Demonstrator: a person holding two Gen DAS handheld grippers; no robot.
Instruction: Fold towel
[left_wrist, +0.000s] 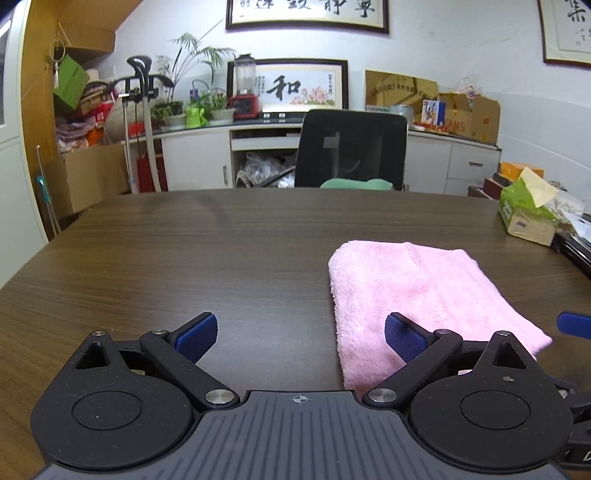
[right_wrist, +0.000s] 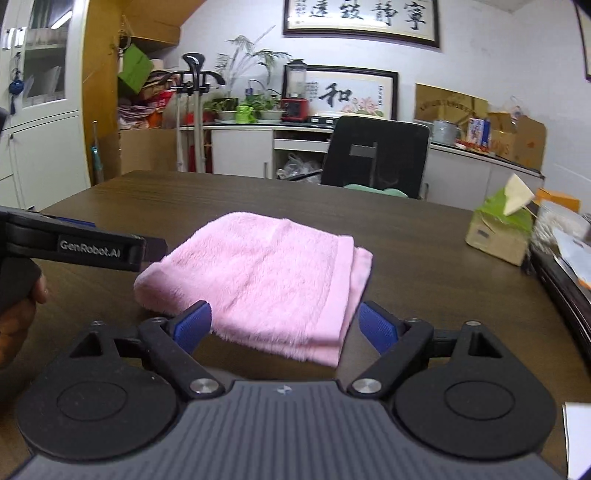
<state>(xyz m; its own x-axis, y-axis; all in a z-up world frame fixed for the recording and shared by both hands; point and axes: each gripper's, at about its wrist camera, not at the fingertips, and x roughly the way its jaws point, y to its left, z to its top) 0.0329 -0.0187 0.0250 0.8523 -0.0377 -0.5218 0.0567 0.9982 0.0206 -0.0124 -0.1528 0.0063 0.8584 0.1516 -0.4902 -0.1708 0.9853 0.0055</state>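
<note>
Both hand-held grippers gape empty near the folded pink towel (right_wrist: 266, 280); a tissue box (right_wrist: 498, 229) sits well apart.

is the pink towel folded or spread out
Folded: the pink towel lies as a compact stack on the table, layered edges showing at its near corner.

Both grippers are black with ribbed grey bases, silver pivot screws, and blue ridged pads (left_wrist: 195, 338).

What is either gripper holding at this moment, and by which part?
Nothing. The left gripper and right gripper are both open, and the folded pink towel lies free on the table.
</note>
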